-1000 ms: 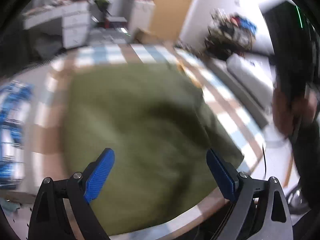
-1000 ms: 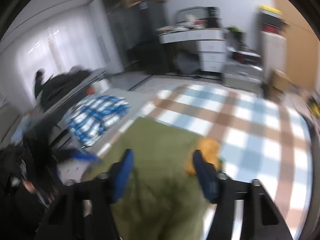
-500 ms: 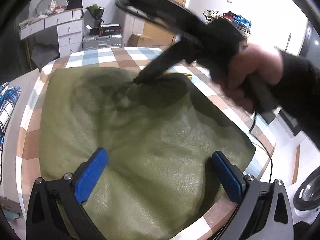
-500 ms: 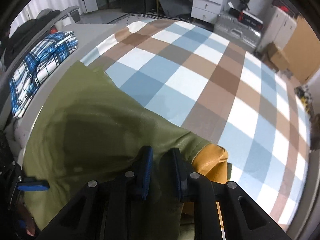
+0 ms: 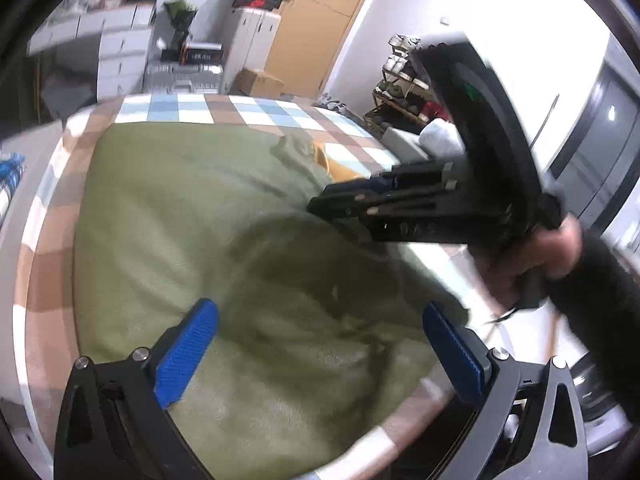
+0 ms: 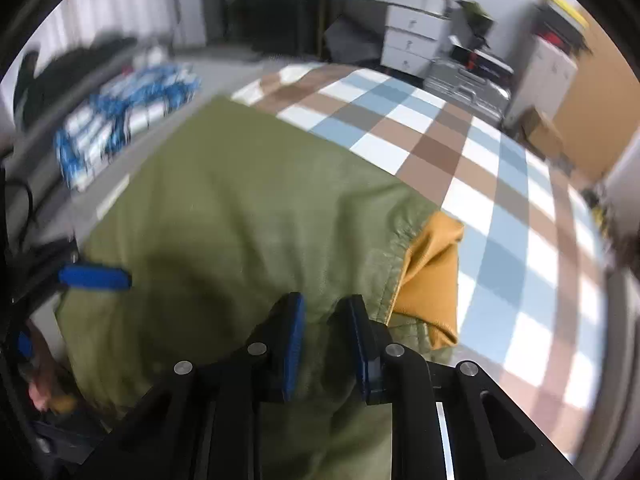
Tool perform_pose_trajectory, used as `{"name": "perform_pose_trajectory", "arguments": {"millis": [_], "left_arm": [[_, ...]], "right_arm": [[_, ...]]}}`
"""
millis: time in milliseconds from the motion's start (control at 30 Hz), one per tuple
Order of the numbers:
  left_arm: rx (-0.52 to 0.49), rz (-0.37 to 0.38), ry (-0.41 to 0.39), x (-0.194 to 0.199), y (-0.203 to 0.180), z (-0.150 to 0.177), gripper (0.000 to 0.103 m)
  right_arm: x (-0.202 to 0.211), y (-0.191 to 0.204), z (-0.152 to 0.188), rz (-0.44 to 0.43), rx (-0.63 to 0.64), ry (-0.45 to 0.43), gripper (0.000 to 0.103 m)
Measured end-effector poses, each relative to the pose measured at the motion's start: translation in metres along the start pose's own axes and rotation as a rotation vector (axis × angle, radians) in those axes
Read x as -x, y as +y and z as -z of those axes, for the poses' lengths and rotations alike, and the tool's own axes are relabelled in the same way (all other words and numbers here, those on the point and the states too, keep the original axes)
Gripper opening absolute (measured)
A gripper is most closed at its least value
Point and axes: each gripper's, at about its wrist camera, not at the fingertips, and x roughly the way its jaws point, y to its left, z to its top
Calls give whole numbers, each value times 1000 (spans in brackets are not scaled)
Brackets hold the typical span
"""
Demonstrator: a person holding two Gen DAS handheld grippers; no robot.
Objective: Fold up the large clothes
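A bed covered by a blue, brown and white checked sheet carries a large olive-green jacket, spread flat over its near half. The jacket's mustard-yellow lining shows at one edge, lying on the checks. A folded blue-and-white plaid cloth lies beside the bed.

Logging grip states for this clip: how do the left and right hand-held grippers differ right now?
The left hand-held gripper has its jaws spread wide, while the right hand-held gripper has its jaws nearly closed. The left holds nothing and hovers over the green jacket; the right pinches a fold of the jacket near its mustard lining. Both have blue finger pads and black frames.
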Motion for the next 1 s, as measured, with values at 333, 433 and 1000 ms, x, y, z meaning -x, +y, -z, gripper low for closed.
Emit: {"name": "perform_pose_trajectory", "arguments": {"millis": [333,433,1000], "left_arm": [[-69,-8,84,-3,25,-102,99],[-38,51,253,-45,26,-104,99],[-99,-35,224,-28,-3,-77,100]], "right_arm": [[90,19,47,-120,-85,-190,25],[87,41,65,-131,-64,-142,26],[91,19,91,-254,-268,-273,25]]}}
